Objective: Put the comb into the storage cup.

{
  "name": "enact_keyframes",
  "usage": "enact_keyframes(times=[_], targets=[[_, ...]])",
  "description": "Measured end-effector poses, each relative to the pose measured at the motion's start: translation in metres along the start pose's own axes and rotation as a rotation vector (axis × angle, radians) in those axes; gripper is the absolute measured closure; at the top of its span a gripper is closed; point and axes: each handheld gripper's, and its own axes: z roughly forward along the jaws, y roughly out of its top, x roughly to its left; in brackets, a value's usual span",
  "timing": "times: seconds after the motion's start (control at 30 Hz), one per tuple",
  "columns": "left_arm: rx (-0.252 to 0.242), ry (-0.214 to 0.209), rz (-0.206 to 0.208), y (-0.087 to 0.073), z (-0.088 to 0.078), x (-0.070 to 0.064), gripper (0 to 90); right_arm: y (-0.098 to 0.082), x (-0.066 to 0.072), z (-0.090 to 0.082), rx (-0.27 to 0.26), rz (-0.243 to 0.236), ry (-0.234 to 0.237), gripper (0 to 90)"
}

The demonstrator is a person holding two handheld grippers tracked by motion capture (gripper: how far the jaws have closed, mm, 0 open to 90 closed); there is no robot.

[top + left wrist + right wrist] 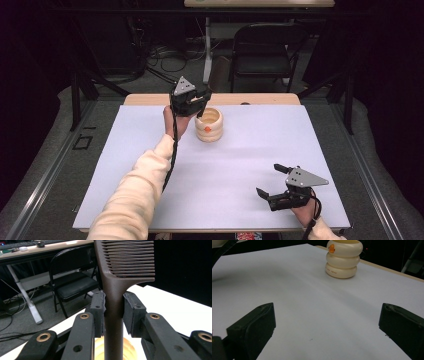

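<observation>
A dark brown comb (117,285) stands upright between the pads of my left gripper (113,312), which is shut on its handle, teeth at the top. In the high view this left gripper (200,107) is held over the left rim of a cream ribbed holder (210,125) with an orange spot on its side. The comb's handle runs down toward the holder's mouth (127,350). My right gripper (272,180) rests near the table's front right, open, with nothing between its jaws. The right gripper view has the holder (343,258) far off across the sheet.
A white sheet (240,165) covers the table, with a wooden edge (260,99) showing at the back. A black folding chair (265,50) and a desk leg with cables (206,50) stand on the floor beyond the table.
</observation>
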Motion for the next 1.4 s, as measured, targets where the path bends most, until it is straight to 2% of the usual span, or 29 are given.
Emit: enact_keyframes(times=[0.6,1.17,1.4], targets=[[-0.040,0.006,-0.047,-0.010,0.013,0.000,71.6,0.000,0.000,0.000,0.000,0.002,0.002,0.2],[-0.036,0.004,-0.080,-0.023,0.025,0.002,71.6,0.000,0.000,0.000,-0.001,0.003,0.004,0.2],[-0.031,-0.004,-0.081,-0.029,0.028,0.002,71.5,0.000,0.000,0.000,-0.001,0.003,0.003,0.2]])
